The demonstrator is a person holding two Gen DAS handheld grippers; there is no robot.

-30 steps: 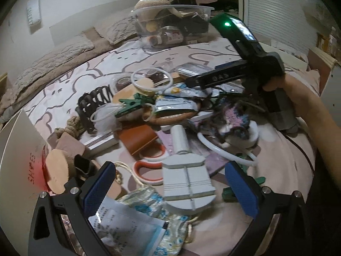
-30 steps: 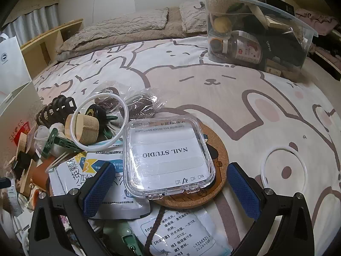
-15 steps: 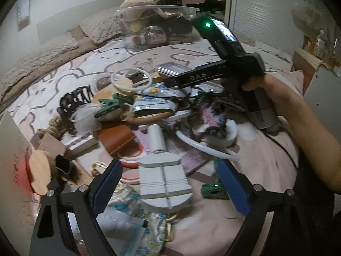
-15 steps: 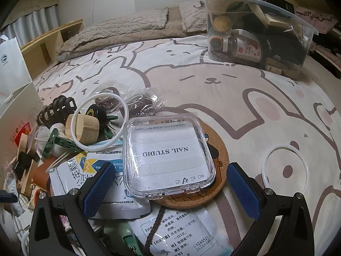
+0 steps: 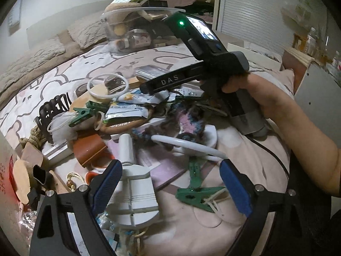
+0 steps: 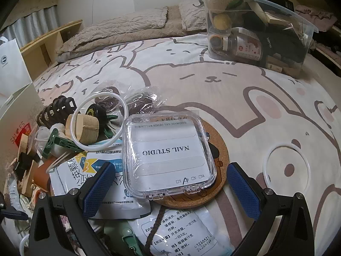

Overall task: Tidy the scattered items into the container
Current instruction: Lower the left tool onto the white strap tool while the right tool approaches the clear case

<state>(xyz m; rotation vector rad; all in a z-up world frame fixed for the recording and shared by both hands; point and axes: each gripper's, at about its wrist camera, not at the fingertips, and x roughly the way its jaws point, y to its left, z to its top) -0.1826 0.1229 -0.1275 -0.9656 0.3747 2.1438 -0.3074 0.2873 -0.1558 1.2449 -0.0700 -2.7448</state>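
Note:
A clear plastic container (image 6: 257, 32) holding several items stands on the bed at the far right; it also shows in the left wrist view (image 5: 136, 29). My right gripper (image 6: 170, 189) is open and empty, its jaws either side of a clear "NAIL STUDIO" case (image 6: 168, 151) that lies on a cork coaster (image 6: 217, 140). My left gripper (image 5: 170, 187) is open and empty, low over a green clothes peg (image 5: 198, 194) and a white plastic tool (image 5: 134, 189). The right gripper's body (image 5: 204, 53) and the hand holding it show in the left wrist view.
A pile of items covers the bed: a white ring (image 6: 100, 121), a black hair claw (image 6: 57, 111), medicine sachets (image 6: 181, 230), a brown leather pouch (image 5: 89, 151), a white hoop (image 5: 189, 147). A white paper bag (image 6: 10, 64) stands at left. Another white ring (image 6: 285, 168) lies at right.
My left gripper has swung right and lower, so the green peg now lies between its jaws. The right gripper has barely moved.

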